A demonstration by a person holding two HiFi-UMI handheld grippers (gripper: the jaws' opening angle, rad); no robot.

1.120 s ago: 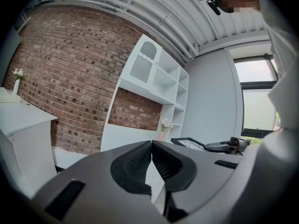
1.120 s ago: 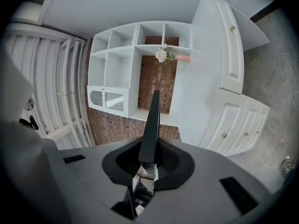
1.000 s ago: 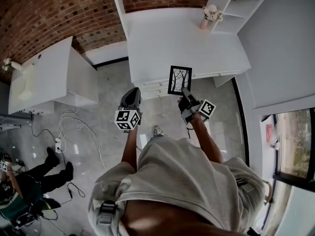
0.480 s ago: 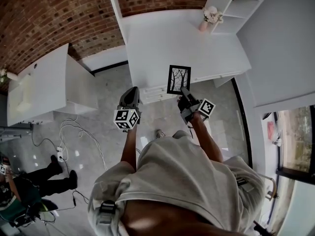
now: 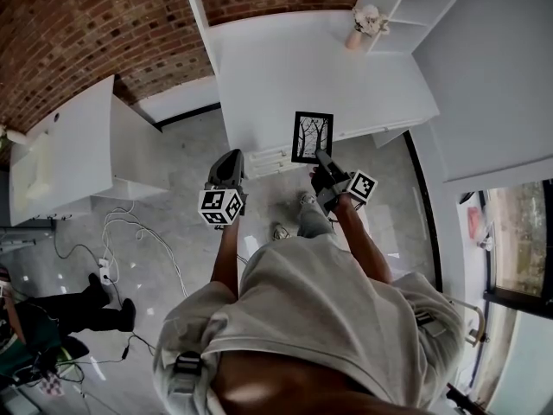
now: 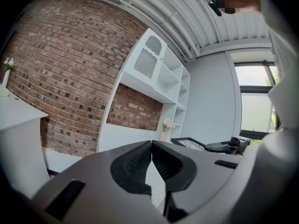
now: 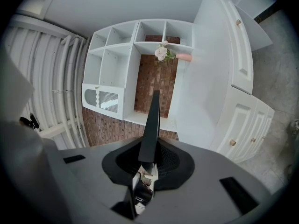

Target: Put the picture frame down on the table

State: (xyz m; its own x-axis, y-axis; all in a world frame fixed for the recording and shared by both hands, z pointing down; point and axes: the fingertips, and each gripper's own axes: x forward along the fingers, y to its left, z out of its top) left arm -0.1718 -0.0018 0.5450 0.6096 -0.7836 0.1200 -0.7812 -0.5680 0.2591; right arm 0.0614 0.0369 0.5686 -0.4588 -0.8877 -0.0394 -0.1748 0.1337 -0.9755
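The picture frame (image 5: 312,137) is black, with a drawing of bare trees. It hangs in the air over the front edge of the white table (image 5: 285,67). My right gripper (image 5: 320,157) is shut on its lower edge. In the right gripper view the frame (image 7: 150,120) stands edge-on between the pads, pointing up toward the shelves. My left gripper (image 5: 230,164) hangs to the left of the frame over the floor, holding nothing. In the left gripper view its pads (image 6: 140,161) meet at the tips, and the frame (image 6: 188,143) shows flat at the right.
A pink vase of flowers (image 5: 361,26) stands at the table's back right, below white shelves (image 7: 117,50). Drawers (image 7: 240,55) line the table's front. A second white table (image 5: 73,150) is at the left, with cables (image 5: 130,232) on the floor. Another person's legs (image 5: 82,305) show at the lower left.
Both grippers and the frame have shifted a little toward the table. The person's foot has stepped forward below the right gripper.
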